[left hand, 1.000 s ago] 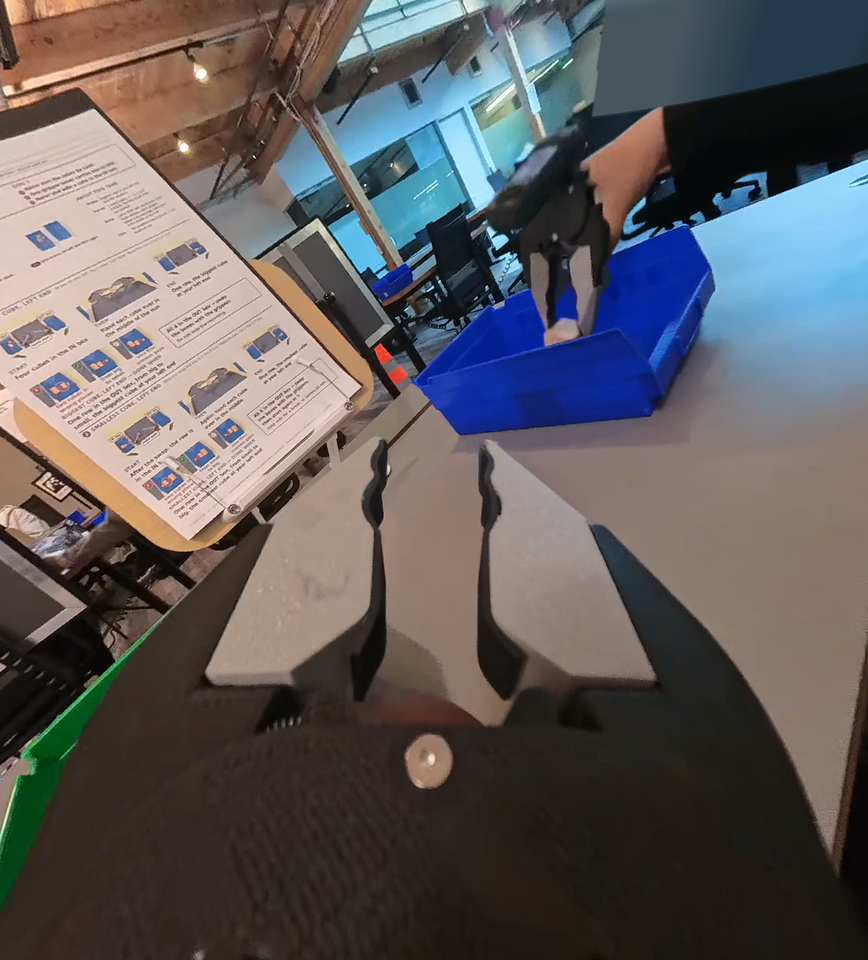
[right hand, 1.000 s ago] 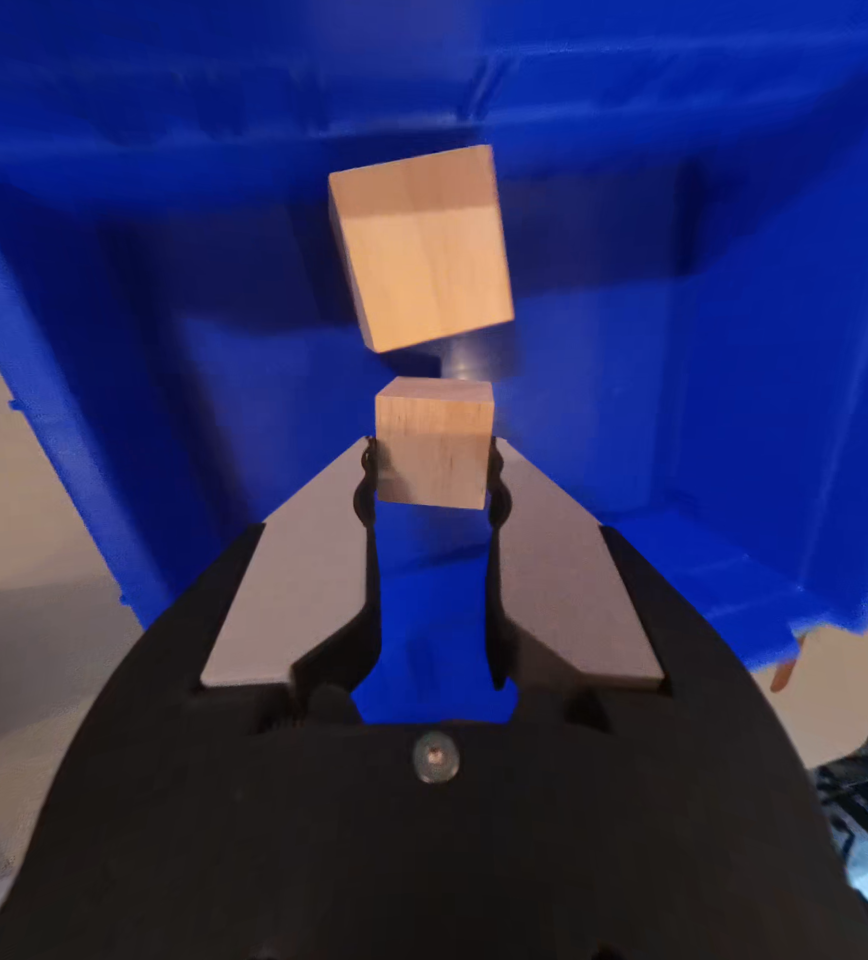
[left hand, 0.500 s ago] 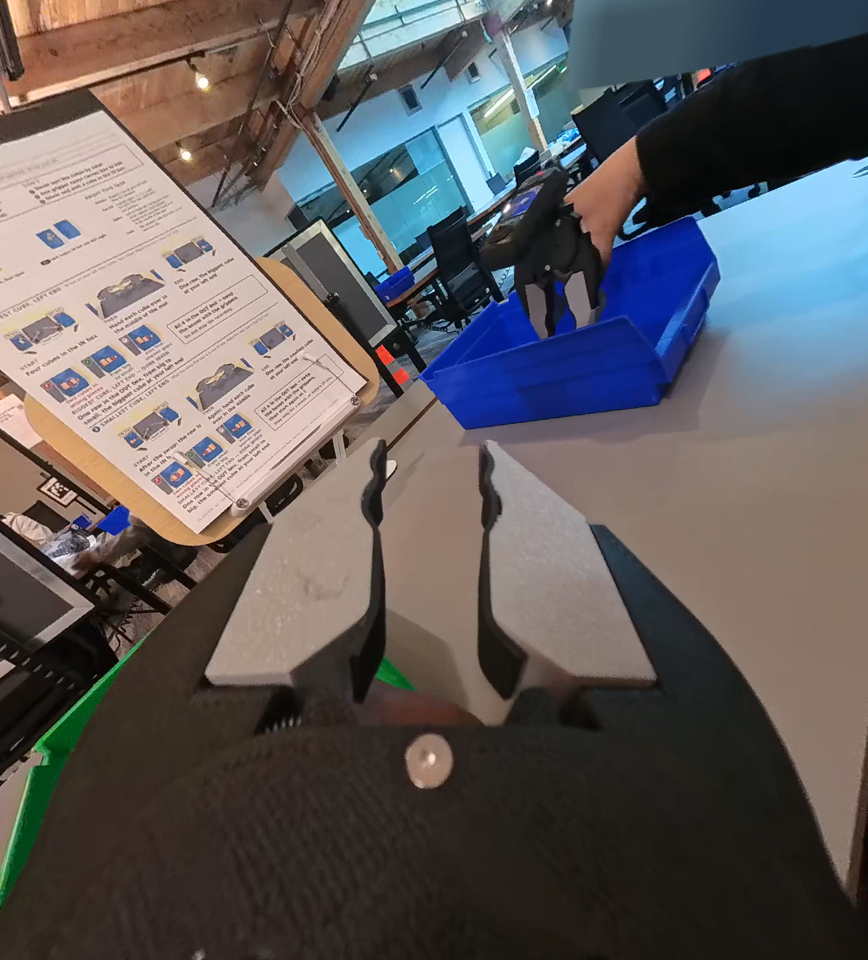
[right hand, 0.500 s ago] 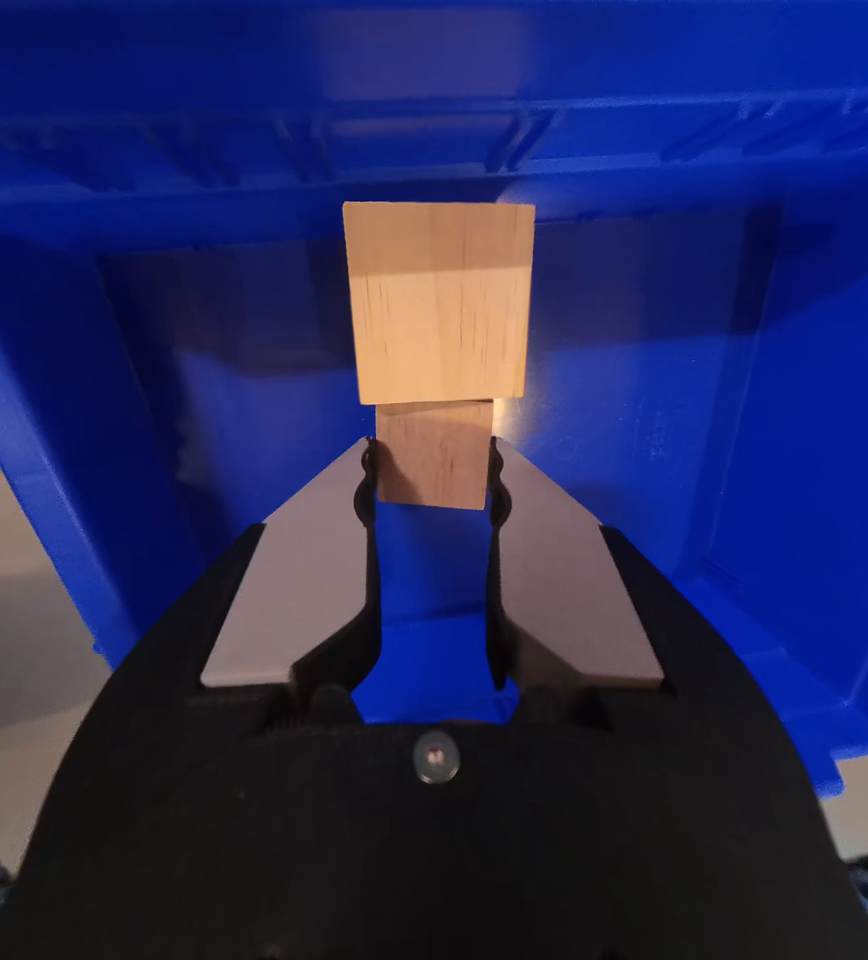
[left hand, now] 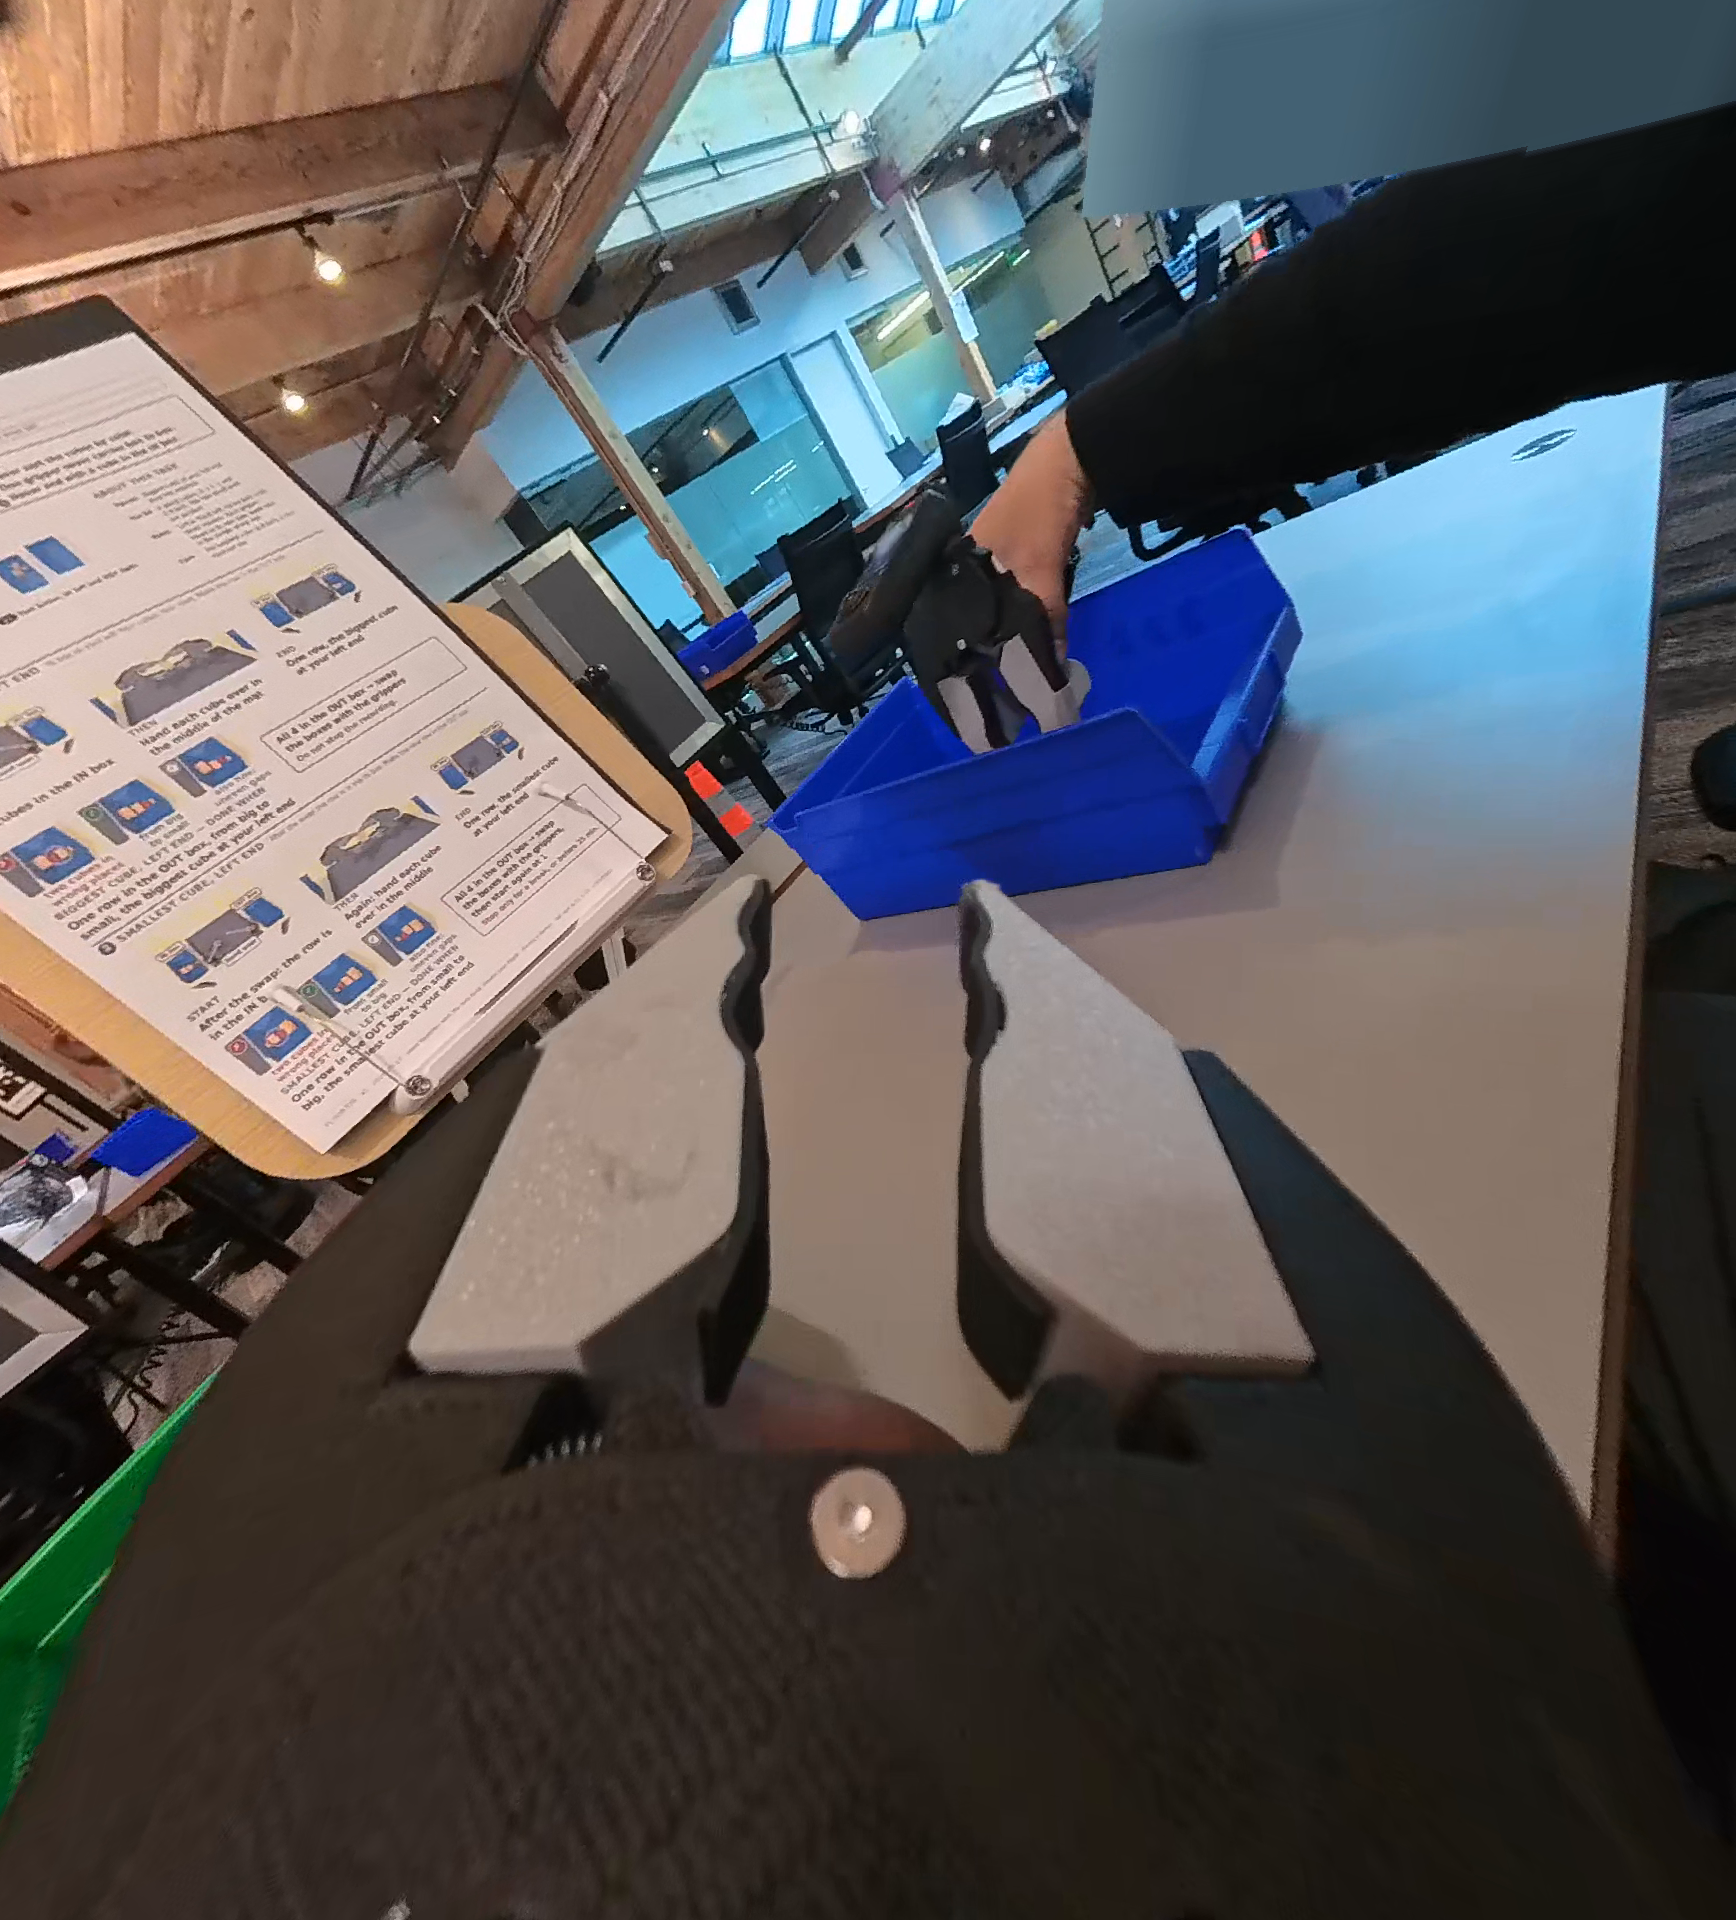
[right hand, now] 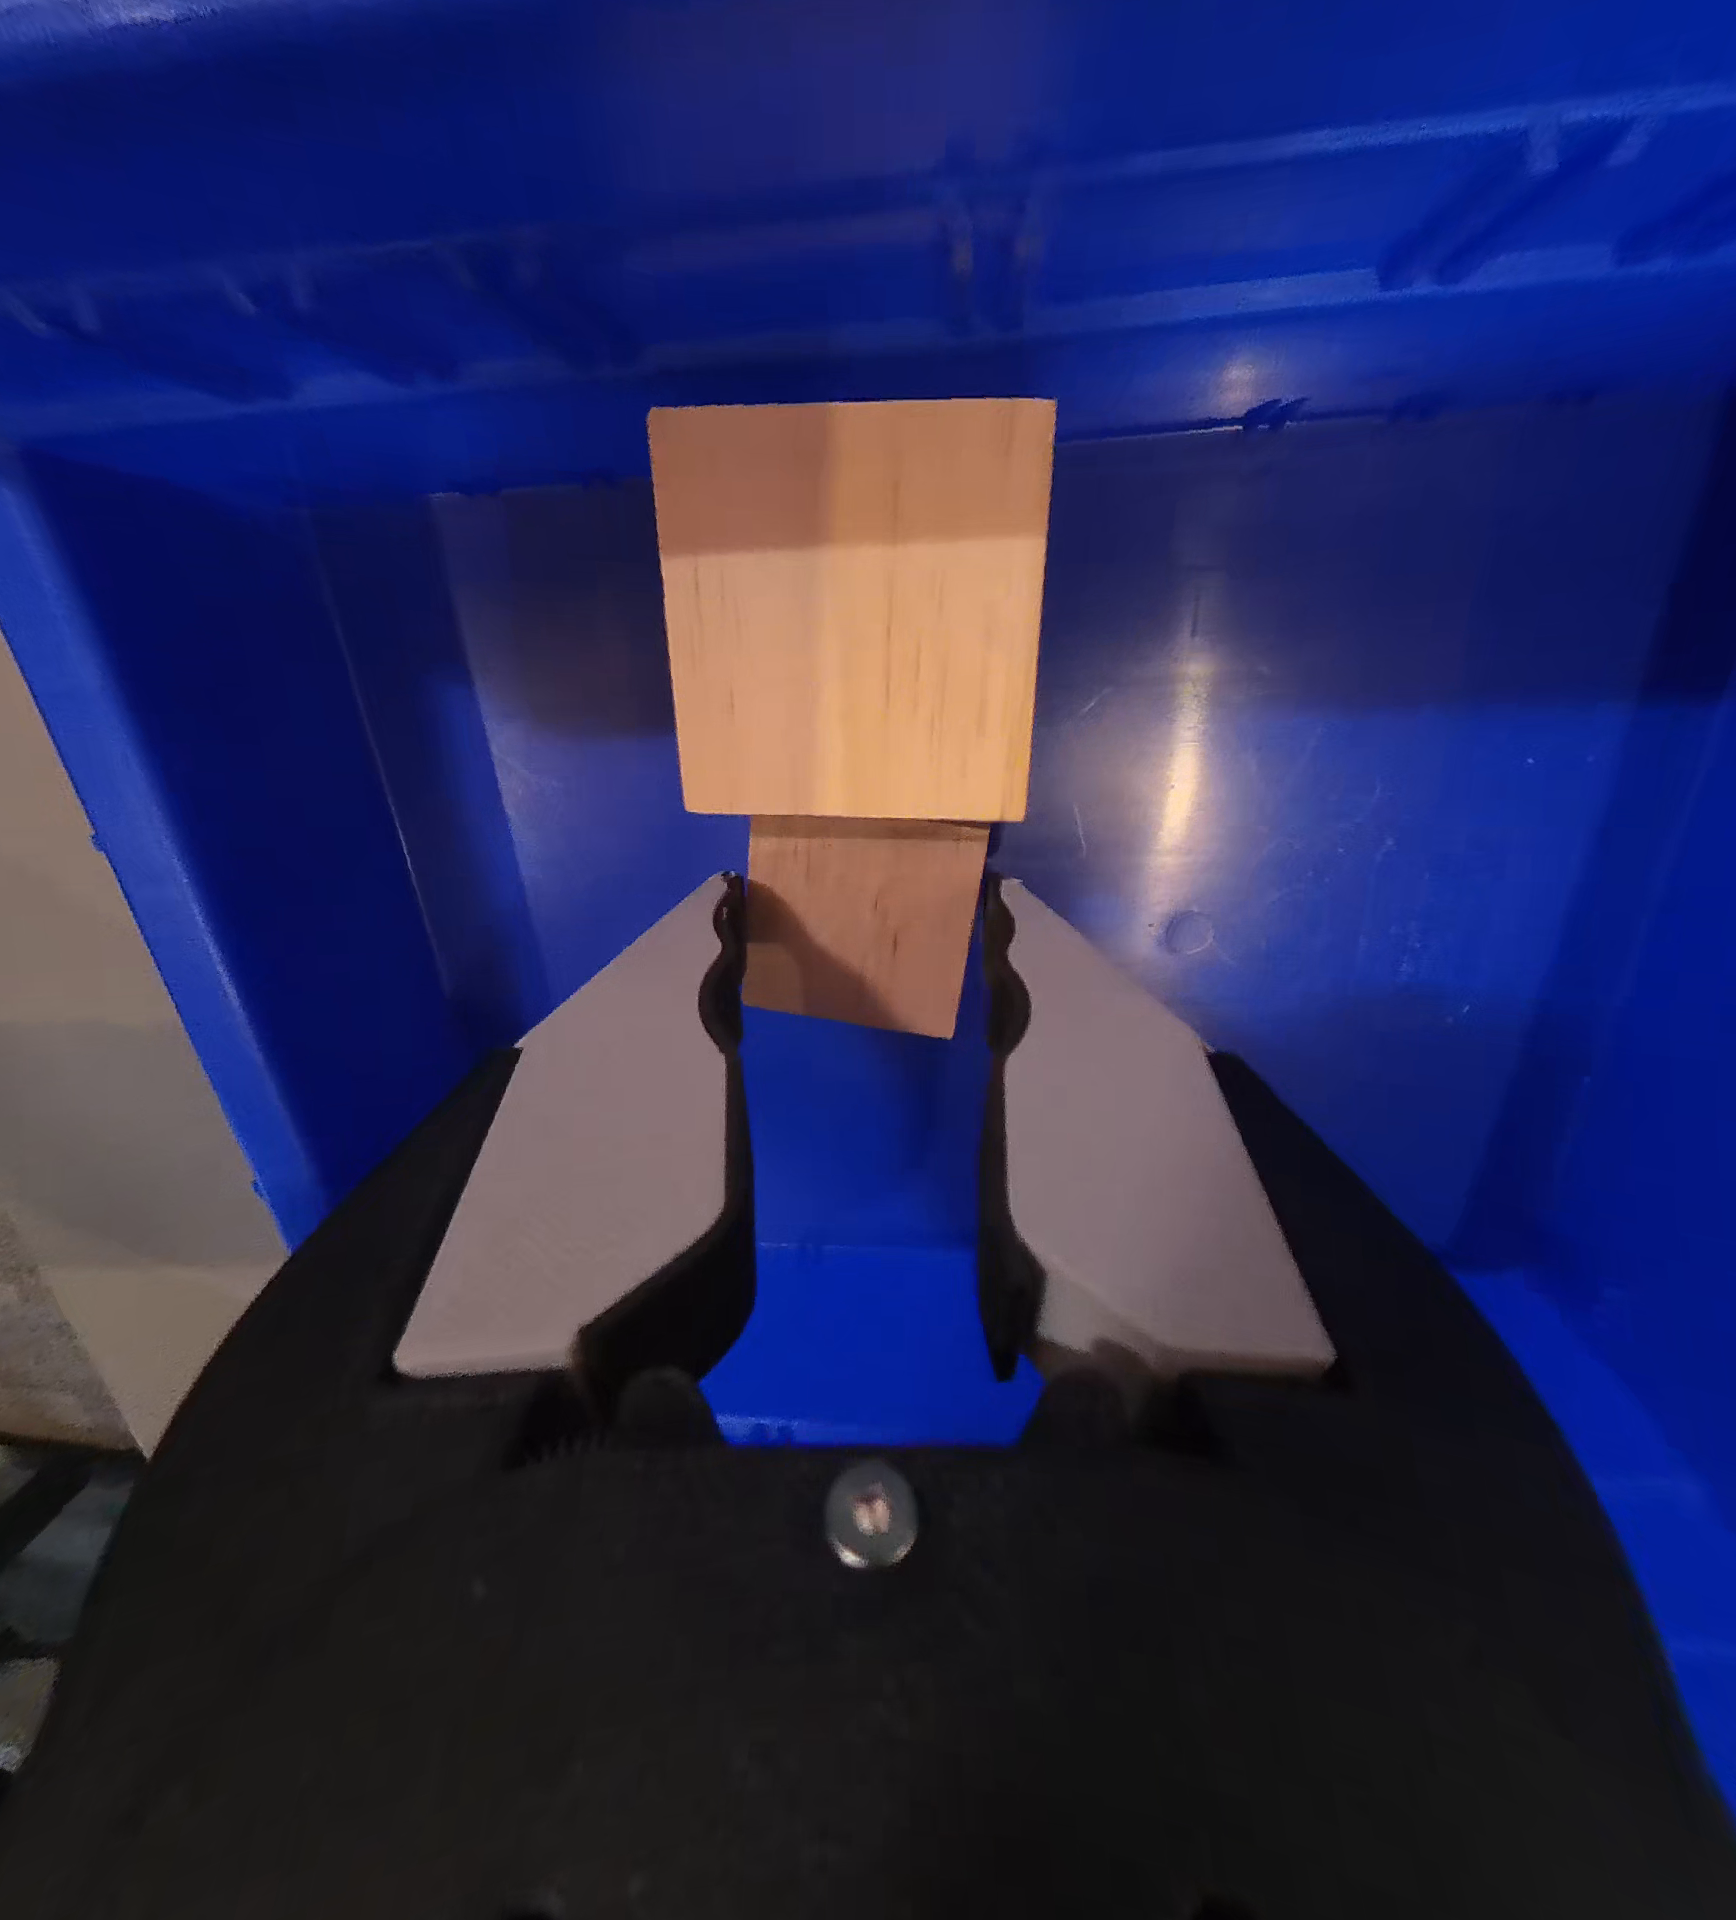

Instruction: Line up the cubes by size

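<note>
Grey-padded and black-bodied, the right gripper (right hand: pixel 859 940) is closed on a small pale wooden cube (right hand: pixel 859 925), its two fingers pressed against the cube's left and right faces. The small cube sits slightly tilted between the fingertips, in shadow. Just beyond it stands a larger light wooden cube (right hand: pixel 848 613), its near lower edge meeting the small cube's far top edge in this view; whether the two truly touch cannot be told. Both cubes are inside a blue plastic bin (right hand: pixel 1415 727), whose ribbed far wall rises behind the larger cube.

The left gripper (left hand: pixel 862 971), of the same grey and black make, hovers over the grey counter (left hand: pixel 1415 1039) with its jaws apart and nothing between them. Farther along the counter the blue bin (left hand: pixel 1009 831) rests near the edge, and a hand (left hand: pixel 1035 520) in a black sleeve dips the right gripper (left hand: pixel 1015 717) into it. To the left, a white printed instruction sheet (left hand: pixel 220 748) leans on a rounded wooden board. A green bin edge (left hand: pixel 22 1621) shows at lower left.
</note>
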